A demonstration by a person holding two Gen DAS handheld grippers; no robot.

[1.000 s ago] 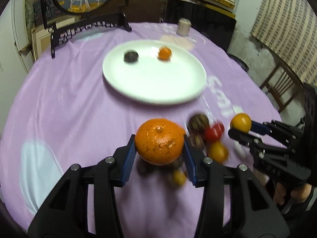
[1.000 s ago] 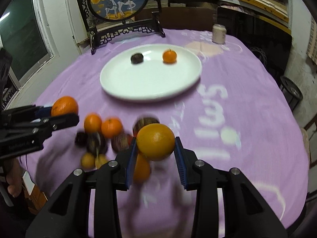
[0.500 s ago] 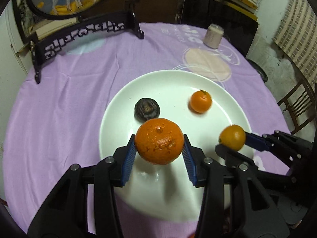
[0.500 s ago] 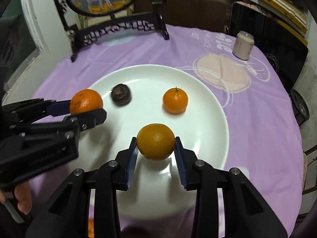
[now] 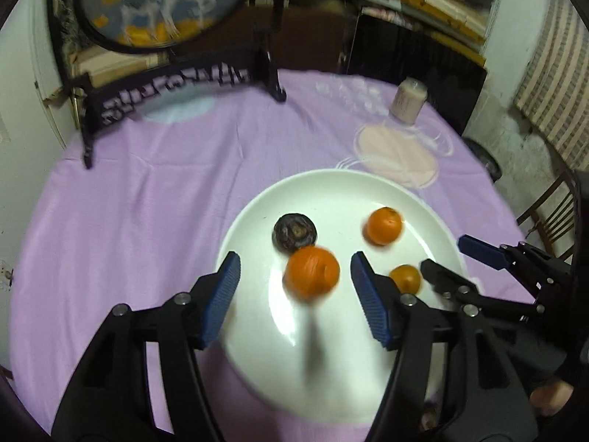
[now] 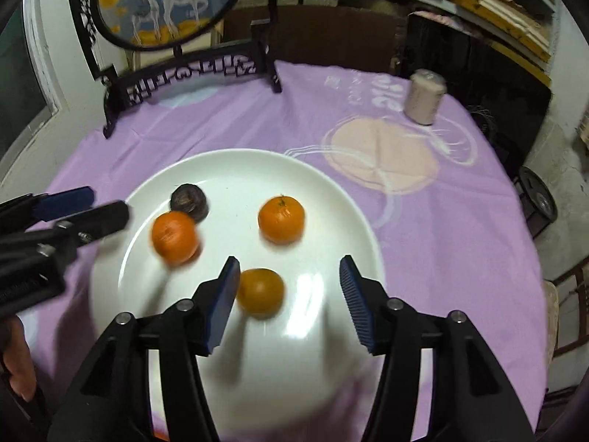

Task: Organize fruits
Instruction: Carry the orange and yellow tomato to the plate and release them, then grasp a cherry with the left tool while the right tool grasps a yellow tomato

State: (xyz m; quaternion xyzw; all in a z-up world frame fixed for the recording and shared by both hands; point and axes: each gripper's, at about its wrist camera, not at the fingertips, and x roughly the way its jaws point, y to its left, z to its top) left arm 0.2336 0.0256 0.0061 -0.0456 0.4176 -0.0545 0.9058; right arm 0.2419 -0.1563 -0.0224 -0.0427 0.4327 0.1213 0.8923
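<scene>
A white plate lies on the purple tablecloth. My left gripper is open over its near part; a large orange, blurred, lies between its spread fingers, free of them. My right gripper is open; a yellow-orange fruit lies on the plate by its left finger. A small tangerine and a dark round fruit lie farther back on the plate.
A black carved stand with a round painted screen stands at the table's back left. A pale cylindrical jar stands at the back right. A wooden chair is beyond the right edge.
Both grippers have opened and let go of their fruit. The large orange and the yellow-orange fruit now lie on the plate, still blurred from moving. Both cameras have pulled back slightly.
</scene>
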